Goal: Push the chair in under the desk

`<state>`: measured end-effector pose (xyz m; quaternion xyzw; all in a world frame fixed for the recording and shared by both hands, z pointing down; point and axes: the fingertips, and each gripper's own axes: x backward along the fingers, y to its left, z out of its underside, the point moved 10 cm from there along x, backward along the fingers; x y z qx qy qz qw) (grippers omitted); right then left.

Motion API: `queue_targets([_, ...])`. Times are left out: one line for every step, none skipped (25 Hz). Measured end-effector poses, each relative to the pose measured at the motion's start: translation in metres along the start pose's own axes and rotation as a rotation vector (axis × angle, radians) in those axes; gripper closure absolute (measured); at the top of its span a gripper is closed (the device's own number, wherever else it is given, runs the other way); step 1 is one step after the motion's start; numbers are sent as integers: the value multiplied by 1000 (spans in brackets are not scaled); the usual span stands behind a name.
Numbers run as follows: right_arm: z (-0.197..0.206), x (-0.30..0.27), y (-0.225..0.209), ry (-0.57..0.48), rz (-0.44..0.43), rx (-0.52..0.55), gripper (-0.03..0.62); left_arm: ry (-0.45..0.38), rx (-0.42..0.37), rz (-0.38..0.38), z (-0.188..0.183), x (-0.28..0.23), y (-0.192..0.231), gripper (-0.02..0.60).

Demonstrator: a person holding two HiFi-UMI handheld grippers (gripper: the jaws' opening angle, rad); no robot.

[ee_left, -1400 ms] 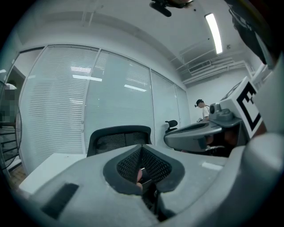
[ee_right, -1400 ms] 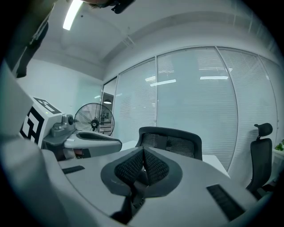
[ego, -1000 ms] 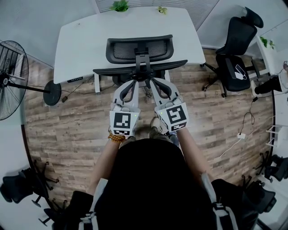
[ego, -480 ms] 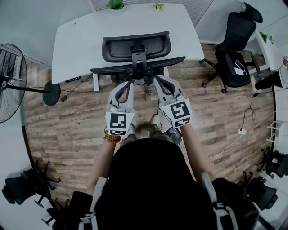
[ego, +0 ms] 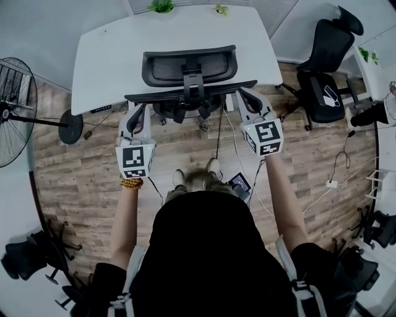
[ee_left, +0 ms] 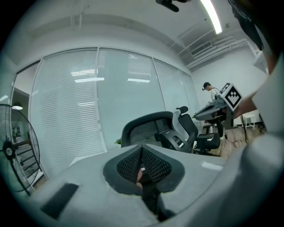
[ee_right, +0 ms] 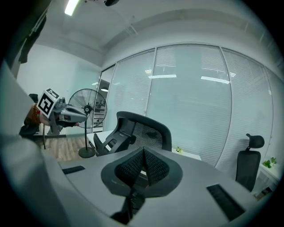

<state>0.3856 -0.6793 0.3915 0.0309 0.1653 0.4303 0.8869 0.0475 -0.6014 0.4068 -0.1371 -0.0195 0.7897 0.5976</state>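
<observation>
The black mesh-back chair (ego: pixel 189 67) stands with its seat partly under the white desk (ego: pixel 105 56), its back facing me. My left gripper (ego: pixel 138 111) is shut and empty, just off the left end of the chair's armrest bar. On the other side my right gripper (ego: pixel 242 94) is shut and empty beside the right end. Whether either touches the chair cannot be told. In the left gripper view the shut jaws (ee_left: pixel 142 165) point past the chair (ee_left: pixel 148 128). The right gripper view shows the shut jaws (ee_right: pixel 143 166), with the chair (ee_right: pixel 141 133) ahead to the left.
A standing fan (ego: pixel 13 108) is on the left and a second black chair (ego: pixel 325 62) on the right. Cables and a small device (ego: pixel 240 182) lie on the wood floor by my feet. Small plants (ego: pixel 162 6) sit at the desk's far edge.
Both grippers have swung apart from behind the chair's middle: the left one out to the left, the right one out to the right. The chair has hardly shifted.
</observation>
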Motion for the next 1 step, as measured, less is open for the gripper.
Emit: queue_targets([0, -3, -6, 5, 8, 8, 599, -4, -3, -13, -1, -1, 8, 577])
